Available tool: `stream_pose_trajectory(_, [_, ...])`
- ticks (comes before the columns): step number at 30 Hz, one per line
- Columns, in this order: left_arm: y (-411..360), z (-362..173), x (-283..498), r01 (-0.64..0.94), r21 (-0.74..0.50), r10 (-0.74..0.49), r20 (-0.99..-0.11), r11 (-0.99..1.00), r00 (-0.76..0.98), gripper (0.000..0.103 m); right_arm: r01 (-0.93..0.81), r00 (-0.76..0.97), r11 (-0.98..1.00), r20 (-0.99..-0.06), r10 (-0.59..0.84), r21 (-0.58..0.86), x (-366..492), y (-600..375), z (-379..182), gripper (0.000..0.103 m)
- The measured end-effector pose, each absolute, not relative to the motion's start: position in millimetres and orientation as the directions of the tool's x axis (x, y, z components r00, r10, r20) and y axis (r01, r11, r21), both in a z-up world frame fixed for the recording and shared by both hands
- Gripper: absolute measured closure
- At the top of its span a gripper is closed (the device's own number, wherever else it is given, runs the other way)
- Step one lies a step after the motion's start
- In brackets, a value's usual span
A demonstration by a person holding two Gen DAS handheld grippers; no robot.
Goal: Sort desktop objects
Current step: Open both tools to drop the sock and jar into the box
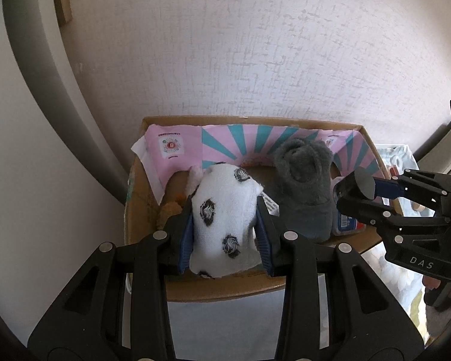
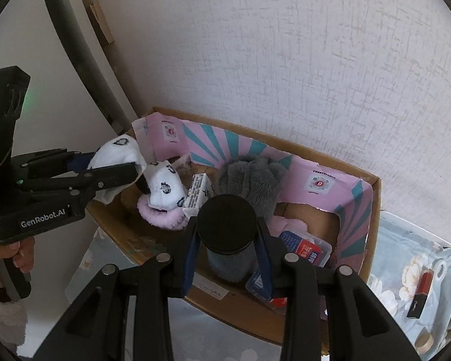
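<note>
My left gripper (image 1: 225, 210) is shut on a white sock with black spots (image 1: 222, 219) and holds it over the near left part of a cardboard box (image 1: 225, 288) lined with pink and teal paper. From the right wrist view the left gripper (image 2: 132, 168) and its sock (image 2: 117, 153) hang over the box's left rim. My right gripper (image 2: 227, 225) is shut on a black round-lidded cylinder (image 2: 225, 219) above the box (image 2: 231, 310). It also shows in the left wrist view (image 1: 363, 183). A grey plush (image 2: 249, 177) lies inside.
In the box lie a second spotted sock with a pink cuff (image 2: 165, 192), a white packet (image 2: 197, 195) and a clear case with red and blue cards (image 2: 303, 249). A floral cloth (image 2: 406, 261) at the right holds a red lipstick (image 2: 421, 291). A wall stands behind.
</note>
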State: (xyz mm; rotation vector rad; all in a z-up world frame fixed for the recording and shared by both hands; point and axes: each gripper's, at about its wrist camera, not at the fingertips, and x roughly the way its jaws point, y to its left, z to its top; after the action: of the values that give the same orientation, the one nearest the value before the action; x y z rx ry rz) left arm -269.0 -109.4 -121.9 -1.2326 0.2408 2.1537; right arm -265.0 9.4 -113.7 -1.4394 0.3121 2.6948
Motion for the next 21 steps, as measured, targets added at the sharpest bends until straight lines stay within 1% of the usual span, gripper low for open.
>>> stream_pose_trajectory(1, [-114,-121,-261,-0.605,-0.148,0.434,-0.826,-0.783,-0.359,0.069,-0.166,-0.557,-0.975,-0.830,-0.031,0.147,-266,10,-115,0.070])
stream_pose_trajectory(3, [-108,-129,-260,-0.594,-0.141,0.418,-0.834,-0.792,-0.360,0.055,-0.178,-0.551,-0.970,-0.834,-0.039,0.163,-269,12,-117,0.070])
stream_pose_trajectory(4, [-108,-130,-259,-0.577,-0.133,0.397,-0.845,-0.806,-0.359,0.024,-0.182,-0.550,-0.968,-0.834,-0.046,0.174,-270,13,-118,0.064])
stream_pose_trajectory(5, [-104,-133,-260,-0.565,-0.122,0.380,-0.850,-0.816,-0.366,0.002,-0.184,-0.551,-0.967,-0.833,-0.048,0.178,-269,14,-118,0.052])
stream_pose_trajectory(6, [-105,-133,-259,-0.558,-0.122,0.383,-0.842,-0.821,-0.380,0.001,-0.186,-0.555,-0.966,-0.831,-0.046,0.177,-269,14,-118,0.046])
stream_pose_trajectory(8, [-108,-132,-257,-0.560,-0.158,0.416,-0.831,-0.813,-0.369,0.000,-0.197,-0.559,-0.966,-0.828,-0.031,0.170,-266,16,-117,0.020])
stream_pose_trajectory(9, [-111,-130,-257,-0.558,-0.168,0.421,-0.831,-0.813,-0.364,0.000,-0.201,-0.560,-0.965,-0.828,-0.028,0.169,-264,16,-116,0.018])
stream_pose_trajectory(10, [-113,-129,-256,-0.554,-0.161,0.414,-0.832,-0.817,-0.369,0.000,-0.202,-0.565,-0.964,-0.825,-0.029,0.172,-262,17,-116,0.018])
stream_pose_trajectory(12, [-113,-128,-254,-0.552,-0.133,0.392,-0.836,-0.823,-0.384,0.000,-0.206,-0.580,-0.960,-0.814,-0.036,0.189,-257,19,-114,0.013])
stream_pose_trajectory(13, [-113,-127,-253,-0.552,-0.126,0.389,-0.835,-0.824,-0.390,0.000,-0.214,-0.585,-0.957,-0.811,-0.036,0.196,-254,20,-114,0.005])
stream_pose_trajectory(14, [-114,-125,-252,-0.553,-0.125,0.390,-0.833,-0.824,-0.393,0.000,-0.217,-0.590,-0.954,-0.807,-0.041,0.207,-252,21,-113,0.001])
stream_pose_trajectory(19, [-123,-110,-248,-0.542,-0.095,0.364,-0.834,-0.835,-0.414,0.000,-0.228,-0.618,-0.940,-0.784,-0.063,0.255,-243,24,-110,0.001])
stream_pose_trajectory(21, [-125,-106,-244,-0.534,-0.084,0.356,-0.830,-0.842,-0.430,0.000,-0.243,-0.606,-0.934,-0.793,-0.064,0.261,-242,25,-110,0.001])
